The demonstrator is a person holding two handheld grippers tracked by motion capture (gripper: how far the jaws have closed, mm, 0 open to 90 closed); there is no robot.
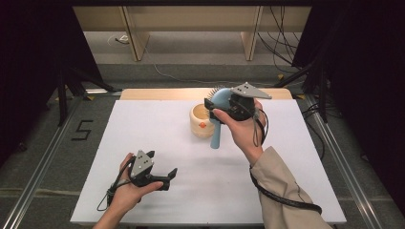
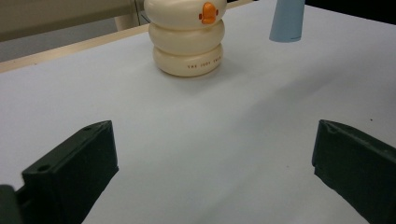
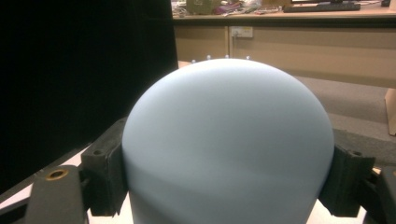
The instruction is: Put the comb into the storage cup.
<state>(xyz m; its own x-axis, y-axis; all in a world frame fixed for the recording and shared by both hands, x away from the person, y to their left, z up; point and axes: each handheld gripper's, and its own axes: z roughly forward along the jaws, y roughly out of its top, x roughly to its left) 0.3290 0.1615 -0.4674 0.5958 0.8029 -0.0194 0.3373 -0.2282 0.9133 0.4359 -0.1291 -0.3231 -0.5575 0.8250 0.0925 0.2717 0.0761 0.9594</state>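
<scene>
The right gripper (image 1: 220, 106) pinches a blue hairbrush (image 1: 219, 102) by its rounded head; in the right gripper view both jaws press against the sides of the brush's smooth back (image 3: 229, 144). The brush hangs upright, bristles at the top facing away, handle pointing down to just beside a cream ringed holder (image 1: 202, 121) with an orange mark, on the holder's right. The holder stands on the white worktop (image 1: 157, 143) towards its far edge. The left gripper (image 1: 162, 175) rests on the worktop well nearer than the holder and to its left, jaws spread with nothing between them, aimed at the holder (image 2: 187, 42).
</scene>
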